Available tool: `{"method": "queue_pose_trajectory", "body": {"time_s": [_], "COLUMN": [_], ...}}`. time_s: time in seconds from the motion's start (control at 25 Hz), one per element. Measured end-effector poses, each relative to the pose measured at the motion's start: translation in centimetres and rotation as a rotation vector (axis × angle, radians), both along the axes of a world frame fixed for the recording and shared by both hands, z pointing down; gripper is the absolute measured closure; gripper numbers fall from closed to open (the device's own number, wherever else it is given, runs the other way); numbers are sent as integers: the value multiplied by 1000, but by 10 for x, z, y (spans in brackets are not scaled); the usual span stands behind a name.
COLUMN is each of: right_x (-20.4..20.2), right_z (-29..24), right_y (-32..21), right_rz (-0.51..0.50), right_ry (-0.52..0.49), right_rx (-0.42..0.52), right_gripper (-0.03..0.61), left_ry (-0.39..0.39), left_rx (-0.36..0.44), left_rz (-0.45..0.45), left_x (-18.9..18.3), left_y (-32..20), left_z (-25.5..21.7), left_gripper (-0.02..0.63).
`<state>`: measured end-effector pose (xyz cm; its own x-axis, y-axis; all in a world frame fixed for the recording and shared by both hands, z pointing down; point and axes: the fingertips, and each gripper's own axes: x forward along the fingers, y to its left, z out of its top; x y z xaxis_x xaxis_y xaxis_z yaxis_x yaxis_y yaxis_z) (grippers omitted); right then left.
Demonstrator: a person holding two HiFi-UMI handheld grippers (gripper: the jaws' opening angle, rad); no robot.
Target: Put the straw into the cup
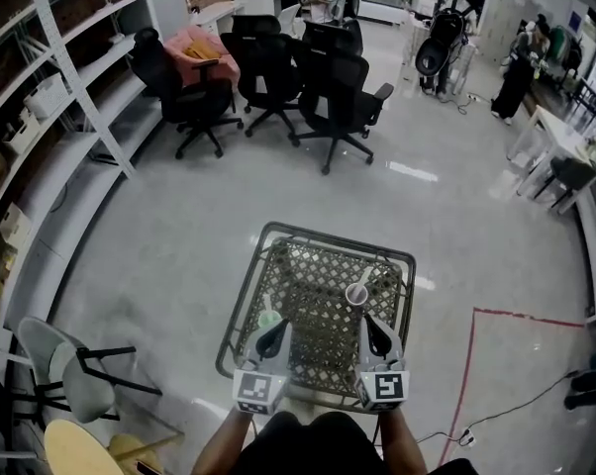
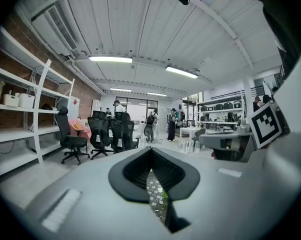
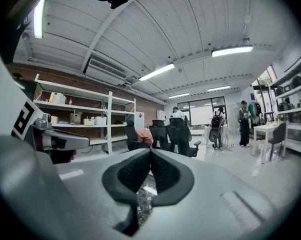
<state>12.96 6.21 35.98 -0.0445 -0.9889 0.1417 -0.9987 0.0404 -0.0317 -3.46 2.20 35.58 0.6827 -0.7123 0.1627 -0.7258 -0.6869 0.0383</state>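
head view, looking steeply down: a small square surface [image 1: 338,237] with a woven mesh top stands on a glossy grey floor [image 1: 179,245]. the left gripper [image 1: 272,336] and the right gripper [image 1: 377,330] are held side by side over its near edge, well apart from each other, each with its marker cube toward the person.

a green cup [image 1: 269,318] stands on the mesh just beyond the tip of the left gripper. a pale cup [image 1: 357,293] stands upright just beyond the tip of the right gripper. the straw is too small to pick out with certainty.

left gripper view: the jaws of the left gripper [image 2: 151,156] are clenched together with nothing between them. a patch of mesh and a fleck of green show through the gap below.

right gripper view: the jaws of the right gripper [image 3: 151,156] are likewise clenched on nothing, with mesh visible beneath.

background: black office chairs [image 1: 333,97], white shelves [image 1: 70,97] along a brick wall, and a red line [image 1: 471,364] on the floor.
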Motion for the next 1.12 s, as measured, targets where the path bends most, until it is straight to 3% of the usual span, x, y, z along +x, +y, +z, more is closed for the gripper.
{"method": "queue_pose_trajectory", "body": {"time_s": [0.52, 1.12], "right_x": [-30, -38], "right_z": [-5, -21], "right_y": [26, 31], "right_rz": [-57, -48], "right_ry": [23, 7], "right_rx": [34, 58], "right_gripper": [575, 575], "left_ry": [1, -14], "left_rx": [42, 28], "left_rz": [-48, -28], "left_x": [-41, -43], "left_y": [12, 14], "left_z": [-14, -10], "left_gripper": [607, 607]}}
